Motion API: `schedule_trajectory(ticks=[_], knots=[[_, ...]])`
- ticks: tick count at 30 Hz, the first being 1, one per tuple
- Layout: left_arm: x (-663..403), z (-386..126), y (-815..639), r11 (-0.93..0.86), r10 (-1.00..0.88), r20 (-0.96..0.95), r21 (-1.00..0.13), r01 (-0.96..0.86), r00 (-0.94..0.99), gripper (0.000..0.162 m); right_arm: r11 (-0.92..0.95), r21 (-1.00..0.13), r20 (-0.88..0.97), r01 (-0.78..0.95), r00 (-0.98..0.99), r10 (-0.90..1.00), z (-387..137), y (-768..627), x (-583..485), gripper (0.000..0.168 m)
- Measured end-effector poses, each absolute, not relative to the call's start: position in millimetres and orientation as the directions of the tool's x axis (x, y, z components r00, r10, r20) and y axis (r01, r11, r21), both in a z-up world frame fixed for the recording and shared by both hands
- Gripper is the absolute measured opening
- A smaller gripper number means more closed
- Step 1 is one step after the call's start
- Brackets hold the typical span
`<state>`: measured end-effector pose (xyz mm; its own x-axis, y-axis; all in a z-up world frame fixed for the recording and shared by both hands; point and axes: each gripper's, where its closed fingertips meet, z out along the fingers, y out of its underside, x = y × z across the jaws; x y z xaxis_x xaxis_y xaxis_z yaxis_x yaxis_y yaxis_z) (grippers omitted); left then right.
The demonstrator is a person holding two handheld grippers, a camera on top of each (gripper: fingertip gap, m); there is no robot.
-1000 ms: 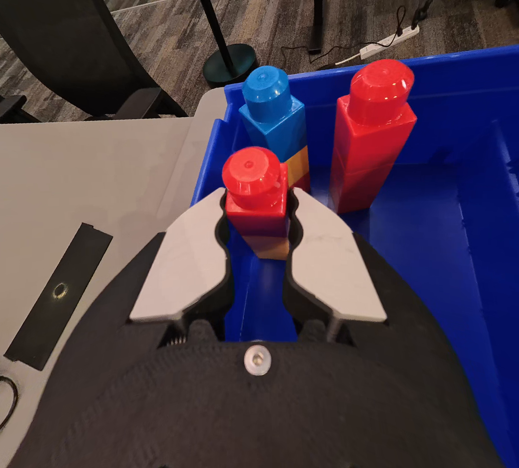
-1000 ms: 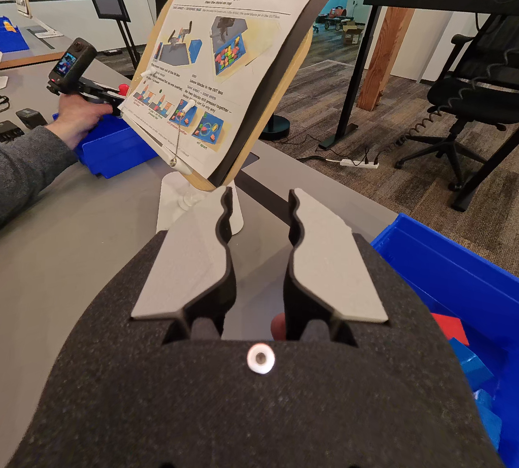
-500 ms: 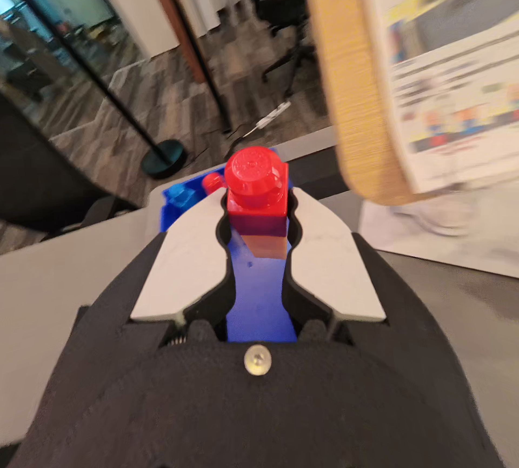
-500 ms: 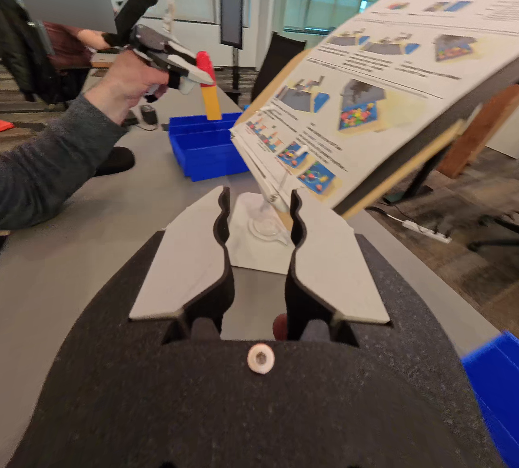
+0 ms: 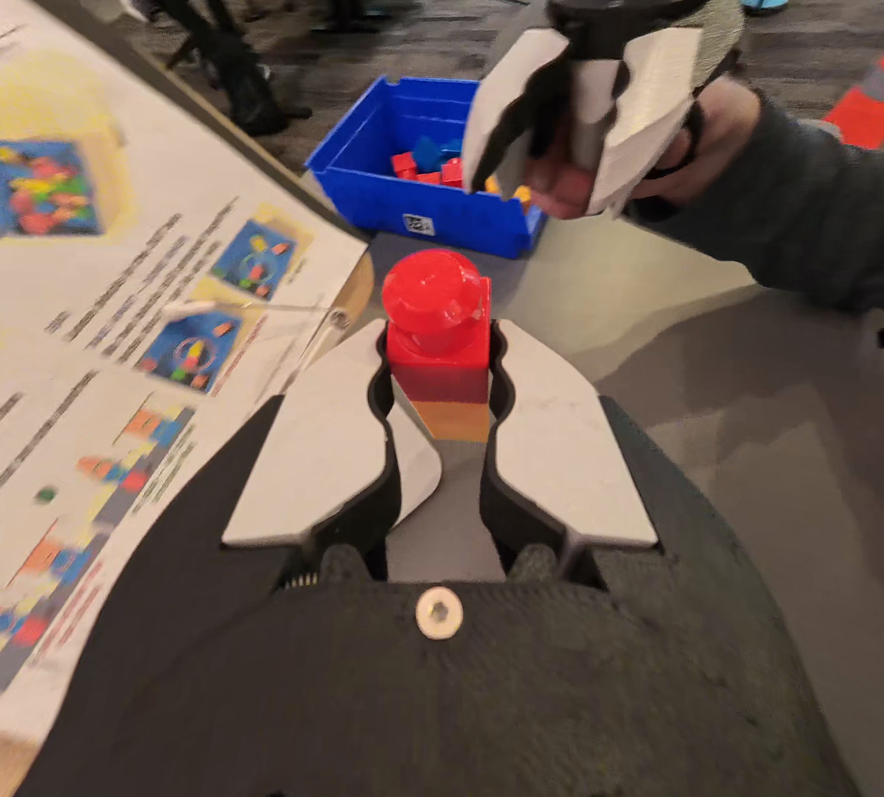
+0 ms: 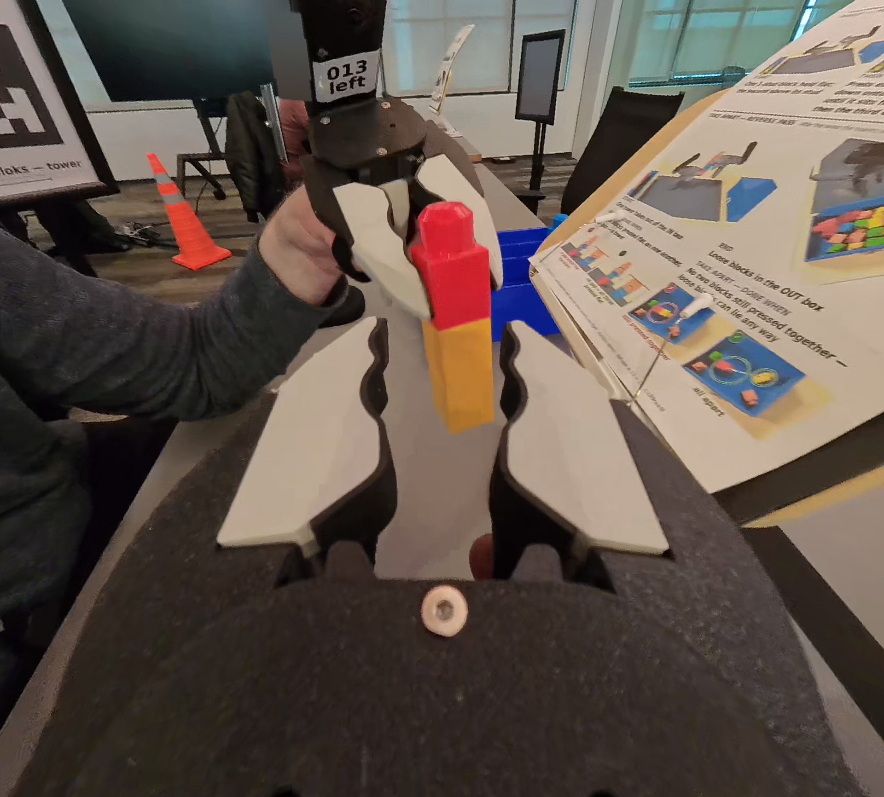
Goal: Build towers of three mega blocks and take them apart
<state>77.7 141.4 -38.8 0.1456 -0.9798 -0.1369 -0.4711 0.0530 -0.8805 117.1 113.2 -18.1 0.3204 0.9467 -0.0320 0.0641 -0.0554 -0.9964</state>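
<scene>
A tower with a red block [image 5: 437, 344] on top and yellow-orange below [image 5: 454, 420] is clamped at the red block by my left gripper [image 5: 437, 334], held in the air above the grey table. In the right wrist view the tower shows upright, red [image 6: 452, 277] over yellow [image 6: 461, 372]. The left gripper [image 6: 454, 286] grips its red part from behind. My right gripper [image 6: 442, 334] is open, its fingertips on either side of the yellow part, apart from it. The right gripper [image 5: 538, 195] also shows open in the left wrist view, facing the tower.
A tilted instruction board [image 5: 143, 296] [image 6: 717, 296] stands close beside the tower. A blue bin [image 5: 382, 200] with several loose blocks sits on the table's far edge. Another blue bin [image 6: 521, 291] lies behind the tower. An orange cone [image 6: 184, 224] stands on the floor. Across from one pair of fingers to the other is roughly 6 cm.
My left gripper has lifted the tower out of the blue bin and swung it over the table past the board. My right gripper has turned to face it, and the tower now stands between its open fingers.
</scene>
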Motion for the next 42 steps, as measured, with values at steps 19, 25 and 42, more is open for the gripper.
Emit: schedule_trajectory(ticks=[19, 25, 42], knots=[[121, -52, 104, 0.151, -0.988, -0.145, -0.843, -0.516, -0.054, 0.037, -0.038, -0.996, -0.018, 0.081, 0.231, 0.973, -27, 104, 103, 0.034], [120, -49, 108, 0.135, -0.990, -0.133, -0.860, -0.492, -0.039, 0.051, -0.027, -0.999, -0.021, 0.017, 0.253, 0.967, -14, 104, 108, 0.034], [141, -83, 109, 0.073, -0.990, -0.004, -0.869, -0.489, -0.140, 0.036, 0.003, -0.993, -0.034, -0.121, 0.299, 0.954, 15, 107, 137, 0.034]])
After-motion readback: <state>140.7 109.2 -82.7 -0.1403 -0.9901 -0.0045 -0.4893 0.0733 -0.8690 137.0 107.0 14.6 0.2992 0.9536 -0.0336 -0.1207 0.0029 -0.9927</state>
